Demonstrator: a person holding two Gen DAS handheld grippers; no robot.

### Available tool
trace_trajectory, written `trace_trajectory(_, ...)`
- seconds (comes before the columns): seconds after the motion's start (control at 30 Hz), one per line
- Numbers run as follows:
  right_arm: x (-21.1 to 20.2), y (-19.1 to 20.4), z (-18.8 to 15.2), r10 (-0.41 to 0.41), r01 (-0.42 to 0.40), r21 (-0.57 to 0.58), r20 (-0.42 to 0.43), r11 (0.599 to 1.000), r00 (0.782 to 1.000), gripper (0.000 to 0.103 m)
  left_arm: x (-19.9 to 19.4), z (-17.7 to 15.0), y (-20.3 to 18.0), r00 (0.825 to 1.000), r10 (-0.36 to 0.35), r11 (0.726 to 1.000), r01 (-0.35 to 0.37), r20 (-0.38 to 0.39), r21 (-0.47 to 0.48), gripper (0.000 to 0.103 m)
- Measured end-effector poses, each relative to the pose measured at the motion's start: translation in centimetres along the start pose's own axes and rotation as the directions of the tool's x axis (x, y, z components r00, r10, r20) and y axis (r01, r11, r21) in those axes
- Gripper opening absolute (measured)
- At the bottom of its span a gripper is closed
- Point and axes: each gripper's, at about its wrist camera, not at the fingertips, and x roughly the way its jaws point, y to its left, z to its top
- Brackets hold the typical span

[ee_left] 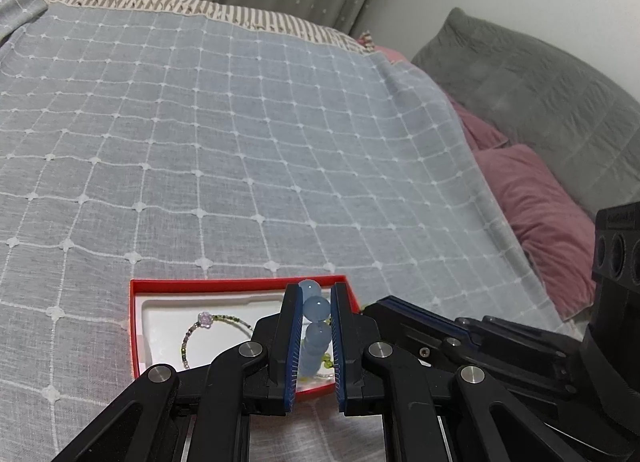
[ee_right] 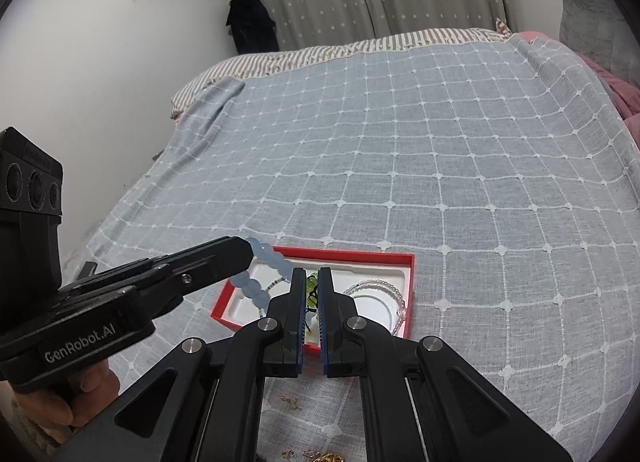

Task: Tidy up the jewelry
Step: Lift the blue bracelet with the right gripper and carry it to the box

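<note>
A: We have the blue bead bracelet (ee_left: 314, 326) pinched in the left tongs (ee_left: 316, 338), which are nearly closed on its big round beads. The strand hangs just over the near right corner of the red box (ee_left: 236, 285).

B: And the right tongs (ee_right: 312, 302) are fully closed on something small and green (ee_right: 311, 287). We cannot tell whether it belongs to the blue strand or is a separate piece.

A: Both tongs sit over the box, which lies on the bed (ee_left: 240, 142). The thin beaded bracelet (ee_left: 192, 336) already rests in the white tray (ee_left: 168, 314), left of the blue one.

B: A clear bead strand (ee_right: 384, 290) lies in the right half. So the bracelet's loop runs left to right between us, along the box's long side. The left tongs are nearer the free recess; we judge it should lower there.
</note>
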Motion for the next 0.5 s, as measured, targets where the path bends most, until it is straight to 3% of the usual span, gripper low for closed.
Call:
trace_trajectory(0.33, 2.1, -0.3, -0.2, -0.006, 0.004, -0.025, -0.051, 1.0, 0.999, 0.006, 1.9, -0.6, 1.2, 0.998, -0.024, 1.0, 0.023, -0.058, -0.018, 0.008)
trace_trajectory(0.5, 2.2, -0.7, 0.0, 0.031, -0.031, -0.009, -0.062, 0.999, 0.998, 0.006, 2.0, -0.4, 1.5, 0.998, -0.007, 1.0, 0.006, -0.061, -0.012, 0.009)
